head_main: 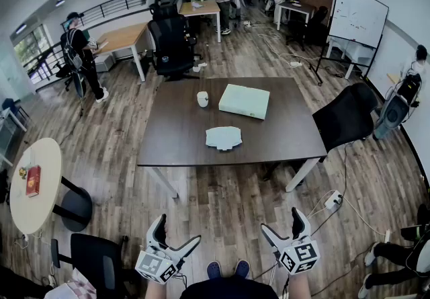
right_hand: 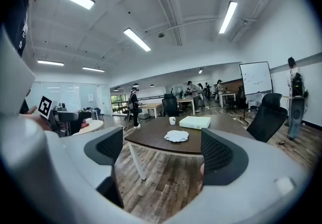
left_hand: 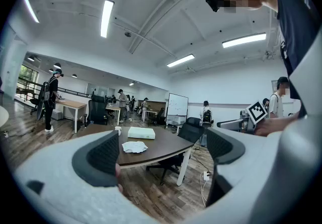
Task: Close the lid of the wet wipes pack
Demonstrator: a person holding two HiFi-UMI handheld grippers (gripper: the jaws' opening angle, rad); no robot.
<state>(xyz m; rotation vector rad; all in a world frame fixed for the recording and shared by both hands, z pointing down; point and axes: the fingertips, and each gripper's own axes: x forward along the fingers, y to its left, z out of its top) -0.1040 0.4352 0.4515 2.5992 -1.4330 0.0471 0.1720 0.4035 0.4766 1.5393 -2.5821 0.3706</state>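
A flat white wipes pack [head_main: 224, 137] lies near the front edge of the dark table [head_main: 175, 130], far ahead of both grippers; I cannot tell how its lid stands. It also shows small in the left gripper view as the pack [left_hand: 134, 147] and in the right gripper view as the pack [right_hand: 176, 136]. My left gripper [head_main: 179, 229] and right gripper [head_main: 281, 220] hang low over the wooden floor, well short of the table. The left gripper [left_hand: 161, 152] is open with nothing between its jaws. The right gripper [right_hand: 163, 152] is likewise open and holds nothing.
A pale flat box [head_main: 244, 101] and a white cup [head_main: 203, 99] sit farther back on the table. Black office chairs [head_main: 346, 116] stand to the right and behind. A round side table [head_main: 30, 183] is at the left, a power strip [head_main: 334, 200] with cables on the floor at the right. People stand at the back.
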